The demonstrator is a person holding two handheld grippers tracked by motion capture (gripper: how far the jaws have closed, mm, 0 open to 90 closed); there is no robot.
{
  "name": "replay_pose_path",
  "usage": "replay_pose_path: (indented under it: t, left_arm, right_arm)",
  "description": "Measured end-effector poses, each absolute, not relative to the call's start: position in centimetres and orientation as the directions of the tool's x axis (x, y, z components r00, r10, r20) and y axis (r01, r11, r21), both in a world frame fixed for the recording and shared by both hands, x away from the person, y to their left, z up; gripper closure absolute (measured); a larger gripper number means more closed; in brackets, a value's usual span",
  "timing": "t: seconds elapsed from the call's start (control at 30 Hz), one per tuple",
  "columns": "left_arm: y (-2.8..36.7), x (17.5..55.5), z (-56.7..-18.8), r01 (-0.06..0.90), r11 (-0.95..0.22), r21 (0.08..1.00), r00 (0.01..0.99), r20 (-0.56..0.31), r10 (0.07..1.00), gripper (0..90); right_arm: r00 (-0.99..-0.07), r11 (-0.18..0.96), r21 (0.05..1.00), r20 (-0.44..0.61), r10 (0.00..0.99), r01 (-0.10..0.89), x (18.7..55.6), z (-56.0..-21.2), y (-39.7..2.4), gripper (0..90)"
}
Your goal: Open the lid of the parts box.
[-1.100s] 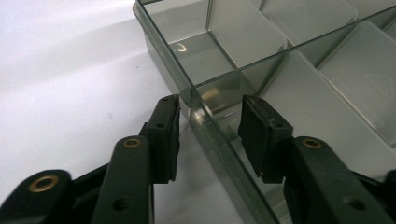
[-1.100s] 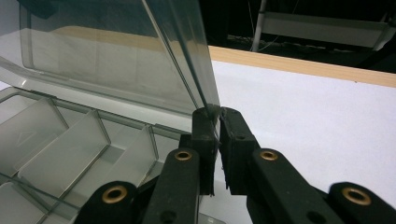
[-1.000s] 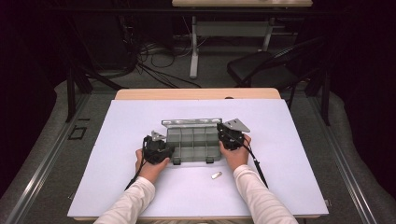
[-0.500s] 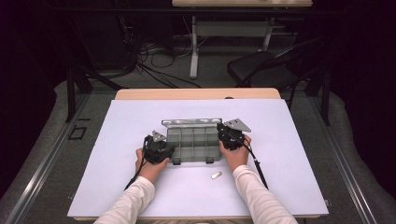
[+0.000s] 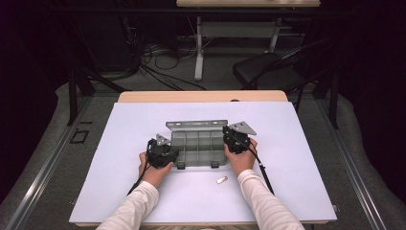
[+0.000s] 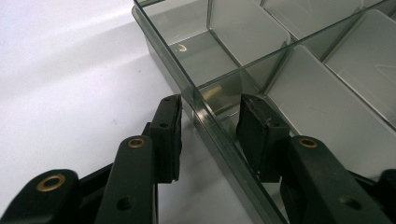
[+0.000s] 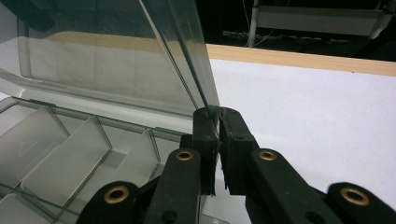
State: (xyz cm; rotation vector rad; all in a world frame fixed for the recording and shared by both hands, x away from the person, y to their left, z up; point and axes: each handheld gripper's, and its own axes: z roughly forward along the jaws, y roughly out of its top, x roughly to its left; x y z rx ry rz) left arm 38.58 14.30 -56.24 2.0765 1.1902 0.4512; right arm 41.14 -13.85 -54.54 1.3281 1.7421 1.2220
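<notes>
On the white sheet that covers the counter point(image 5: 297, 143), near its middle, sits a clear smoke-grey plastic organiser box point(image 5: 198, 149) with inner dividers, its hinged transparent lid point(image 5: 196, 126) standing up along the far edge. At the box's left end the left tool point(image 5: 168, 154) straddles the side wall: in the left gripper view one black jaw stands outside the clear wall point(image 6: 205, 121) on the white sheet and the other inside the nearest compartment, with a visible gap between the outer pad and the wall, so the jaws are apart and not pressing. Inside that corner compartment a small brass-coloured glint point(image 6: 215, 91) shows through the plastic, too indistinct to identify. At the box's right end the right tool point(image 5: 229, 137) is brought together on the right edge of the raised lid; the right gripper view shows the thin clear lid edge point(image 7: 198, 79) pinched between the two black pads, the lid tilted a little back from upright, with the divided compartments point(image 7: 70, 149) below it. Each tool is held by a hand in a white sleeve coming from the near side, and a grey three-cornered plate rides on top of each. Nearer the person, just in front of the box and apart from it, a small pale oblong piece point(image 5: 220, 180) lies on the sheet.
</notes>
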Motion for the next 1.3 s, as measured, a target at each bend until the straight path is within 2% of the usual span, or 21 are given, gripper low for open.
replay_pose_path:
  t: [0.53, 1.3]
  left_arm:
    - [14.3, 38.6, -56.3, 0.615, -0.328, 0.717, 0.513, -0.048, 0.857, 60.1]
    - [14.4, 38.6, -56.4, 0.615, -0.324, 0.719, 0.516, -0.055, 0.855, 60.0]
  right_arm:
    - [-0.257, -0.004, 0.885, 0.139, 0.956, 0.466, 43.0, -53.4, -13.8, 86.7]
    - [-0.204, -0.010, 0.837, 0.145, 0.968, 0.547, 45.9, -53.0, -13.3, 88.0]
